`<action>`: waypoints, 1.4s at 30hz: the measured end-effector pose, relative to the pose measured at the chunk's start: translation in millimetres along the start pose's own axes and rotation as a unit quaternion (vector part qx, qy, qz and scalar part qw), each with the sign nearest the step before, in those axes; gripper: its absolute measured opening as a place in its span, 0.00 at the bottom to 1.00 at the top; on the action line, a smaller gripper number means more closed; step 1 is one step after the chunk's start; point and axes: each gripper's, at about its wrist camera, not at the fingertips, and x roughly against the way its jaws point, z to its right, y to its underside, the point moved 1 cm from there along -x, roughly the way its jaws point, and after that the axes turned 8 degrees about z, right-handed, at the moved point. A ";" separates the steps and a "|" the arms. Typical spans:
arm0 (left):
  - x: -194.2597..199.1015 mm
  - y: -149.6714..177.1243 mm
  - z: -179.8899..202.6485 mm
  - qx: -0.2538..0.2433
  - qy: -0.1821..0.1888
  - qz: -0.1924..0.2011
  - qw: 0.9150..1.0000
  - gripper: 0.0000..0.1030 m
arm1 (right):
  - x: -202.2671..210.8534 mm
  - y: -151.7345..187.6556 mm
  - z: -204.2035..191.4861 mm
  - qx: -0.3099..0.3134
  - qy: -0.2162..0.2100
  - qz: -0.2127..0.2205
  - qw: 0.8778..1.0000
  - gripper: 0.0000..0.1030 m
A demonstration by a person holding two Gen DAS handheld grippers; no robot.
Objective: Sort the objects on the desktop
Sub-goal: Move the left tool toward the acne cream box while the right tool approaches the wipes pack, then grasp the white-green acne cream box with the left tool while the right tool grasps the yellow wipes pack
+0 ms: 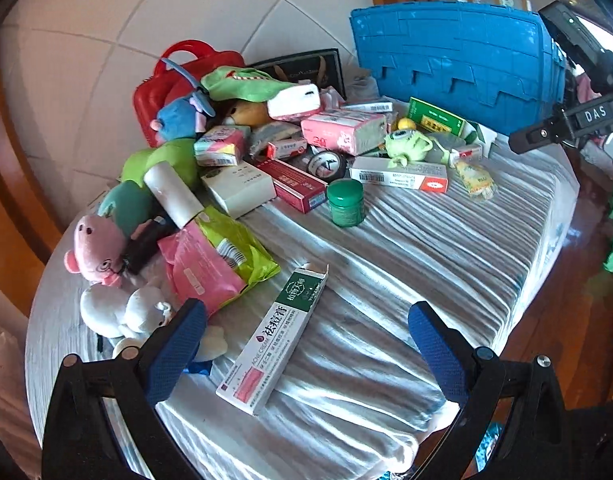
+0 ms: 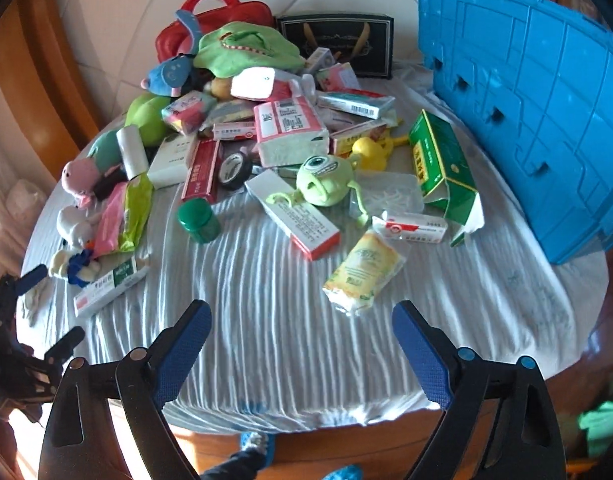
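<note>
Lying between the wide-spread fingers of the left gripper [image 1: 306, 336], the acne cream box [image 1: 274, 336] stays untouched; right gripper [image 2: 302, 340] wide, empty, near the box.

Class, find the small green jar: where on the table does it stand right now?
In both views the green jar stands upright on the striped cloth at the pile's near edge, just in front of the red box.

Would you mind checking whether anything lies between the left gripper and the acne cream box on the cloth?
Nothing visible does. The left gripper is open, and the acne cream box lies flat on the striped cloth right between its fingers. The white plush and pink pouch sit off to the left, clear of the path.
</note>
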 end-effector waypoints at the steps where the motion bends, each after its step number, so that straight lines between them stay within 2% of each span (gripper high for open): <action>1: -9.2 1.8 -3.7 -0.011 0.026 -0.007 1.000 0.99 | -6.2 0.8 -0.3 -0.012 0.002 -0.004 1.000 0.91; 3: -28.2 7.9 -9.2 -0.036 0.063 -0.025 0.997 0.99 | -19.5 2.9 -2.6 -0.018 0.011 -0.016 1.000 0.91; 5: -45.2 14.3 -14.0 -0.053 0.097 -0.044 0.993 0.93 | -34.1 5.8 -0.4 -0.021 0.023 -0.029 0.999 0.91; 7: -59.4 21.8 -19.0 -0.062 0.124 -0.067 0.988 0.82 | -48.3 7.1 6.3 -0.037 0.024 -0.035 0.998 0.91; 11: -73.9 29.9 -21.0 -0.069 0.151 -0.084 0.982 0.78 | -70.5 6.9 25.9 -0.064 0.041 -0.039 0.996 0.91; 13: -76.3 30.6 -25.4 -0.057 0.157 -0.080 0.983 0.78 | -82.6 7.5 36.5 -0.084 0.056 -0.046 0.994 0.91; 15: -78.3 31.5 -31.2 -0.040 0.157 -0.080 0.984 0.78 | -93.5 8.1 43.9 -0.097 0.063 -0.051 0.992 0.86; 18: -77.8 33.8 -35.9 -0.017 0.154 -0.077 0.985 0.78 | -110.6 7.3 50.1 -0.101 0.086 -0.061 0.989 0.69; 19: -77.4 34.3 -35.9 -0.017 0.151 -0.076 0.985 0.79 | -116.3 7.9 52.0 -0.105 0.089 -0.067 0.988 0.60; 20: -77.3 34.4 -35.9 -0.014 0.148 -0.077 0.986 0.79 | -119.2 8.0 52.8 -0.109 0.095 -0.068 0.987 0.58; 23: -78.0 34.7 -38.7 -0.006 0.140 -0.077 0.987 0.84 | -119.1 0.0 49.4 -0.108 0.102 -0.068 0.987 0.53; 25: -80.8 36.0 -40.8 0.007 0.123 -0.080 0.989 0.96 | -119.0 -3.7 46.3 -0.101 0.111 -0.071 0.986 0.50; 31: -83.2 35.3 -42.5 0.009 0.121 -0.079 0.989 0.97 | -114.2 -6.1 37.0 -0.073 0.127 -0.064 0.987 0.48; 32: -83.4 34.1 -42.2 0.006 0.127 -0.081 0.989 0.95 | -113.5 -7.0 37.0 -0.073 0.128 -0.064 0.987 0.48; 33: -82.6 32.7 -41.5 -0.001 0.134 -0.081 0.988 0.87 | -113.0 -7.8 36.6 -0.072 0.129 -0.064 0.987 0.48; 34: -80.8 30.7 -39.7 -0.008 0.144 -0.082 0.986 0.73 | -112.4 -8.4 36.4 -0.072 0.130 -0.064 0.987 0.48; 36: -78.2 27.6 -37.6 -0.018 0.154 -0.088 0.984 0.57 | -110.7 -9.4 36.6 -0.076 0.129 -0.063 0.987 0.46; 38: -78.1 26.3 -38.1 -0.013 0.152 -0.093 0.984 0.50 | -110.0 -9.4 36.0 -0.075 0.131 -0.061 0.987 0.46; 40: -78.1 25.0 -38.7 0.002 0.145 -0.093 0.985 0.33 | -110.1 -9.6 35.0 -0.073 0.134 -0.058 0.987 0.46; 42: -77.9 24.4 -36.4 0.002 0.139 -0.093 0.986 0.32 | -110.8 -9.5 34.2 -0.072 0.135 -0.054 0.987 0.46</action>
